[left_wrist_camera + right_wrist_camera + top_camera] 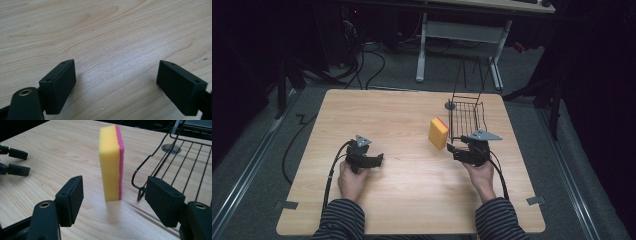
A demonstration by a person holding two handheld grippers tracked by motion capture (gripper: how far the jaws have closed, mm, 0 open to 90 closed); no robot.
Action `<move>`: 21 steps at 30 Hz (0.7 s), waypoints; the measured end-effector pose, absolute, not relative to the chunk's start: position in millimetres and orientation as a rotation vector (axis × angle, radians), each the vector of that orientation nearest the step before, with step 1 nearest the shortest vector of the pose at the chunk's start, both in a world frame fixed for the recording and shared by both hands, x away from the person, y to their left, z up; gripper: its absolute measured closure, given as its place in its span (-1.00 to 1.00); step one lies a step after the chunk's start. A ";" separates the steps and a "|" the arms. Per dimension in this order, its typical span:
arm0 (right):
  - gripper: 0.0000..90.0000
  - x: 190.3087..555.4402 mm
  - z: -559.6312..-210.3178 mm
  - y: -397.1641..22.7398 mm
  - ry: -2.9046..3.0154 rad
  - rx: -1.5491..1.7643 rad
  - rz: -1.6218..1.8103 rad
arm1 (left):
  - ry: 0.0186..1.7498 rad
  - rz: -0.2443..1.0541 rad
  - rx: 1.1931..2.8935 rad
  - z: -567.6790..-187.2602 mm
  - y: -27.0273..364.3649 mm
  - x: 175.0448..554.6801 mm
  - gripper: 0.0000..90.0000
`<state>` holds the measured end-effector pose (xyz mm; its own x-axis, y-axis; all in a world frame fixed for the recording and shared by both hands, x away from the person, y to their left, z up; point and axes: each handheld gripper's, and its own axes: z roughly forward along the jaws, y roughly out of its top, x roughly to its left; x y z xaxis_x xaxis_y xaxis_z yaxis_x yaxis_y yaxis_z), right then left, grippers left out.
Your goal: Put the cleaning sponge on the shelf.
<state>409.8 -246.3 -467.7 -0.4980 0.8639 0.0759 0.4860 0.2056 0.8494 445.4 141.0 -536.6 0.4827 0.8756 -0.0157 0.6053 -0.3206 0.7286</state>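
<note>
Right claw (pixel 113 195) hangs wide open just short of a yellow sponge (pixel 110 162) w/ a pink scouring layer, nothing between its jaws yet; the sponge stands on end on the desk (pixel 402 120), upright, aligned w/ the gap but a little beyond the jaw tips. In the high view the same claw (pixel 457 149) sits low at the desk's right side, the sponge (pixel 438 133) just ahead of it and just left of a black wire basket (pixel 467 117), near but apart from its front edge. Left claw (pixel 116 82) rests wide open too, over bare wood, jaws empty; from above it (pixel 374 159) lies well apart from the sponge, on the desk's left half, w/ the person's hand behind it.

Handling, as a judgement: the sponge looks light and soft, foam that will give under pressure, so a firm squeeze should dent it rather than slip. The pink face is prob. rougher and grippier than the yellow foam. Standing on a narrow end, it would tip easily if bumped by one jaw before the other arrives. Best hold appears to be across the two broad faces, yellow on one side and pink on the other, about mid-height, w/ the jaws closing evenly. The basket's wire rim sits close on the right-hand side in the right gripper view, so that jaw has little room.
</note>
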 end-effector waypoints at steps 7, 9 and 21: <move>-0.29 425.0 -466.4 -237.3 2.067 1.266 1.219 | 1.219 0.508 2.047 -536.6 141.0 445.4 -0.63; -0.28 426.2 -466.3 -235.8 2.057 1.263 1.229 | 1.218 0.508 2.049 -536.6 141.1 445.4 -0.63; -0.25 444.7 -473.6 -221.9 2.076 1.271 1.206 | 1.219 0.511 2.049 -536.5 141.0 445.3 -0.63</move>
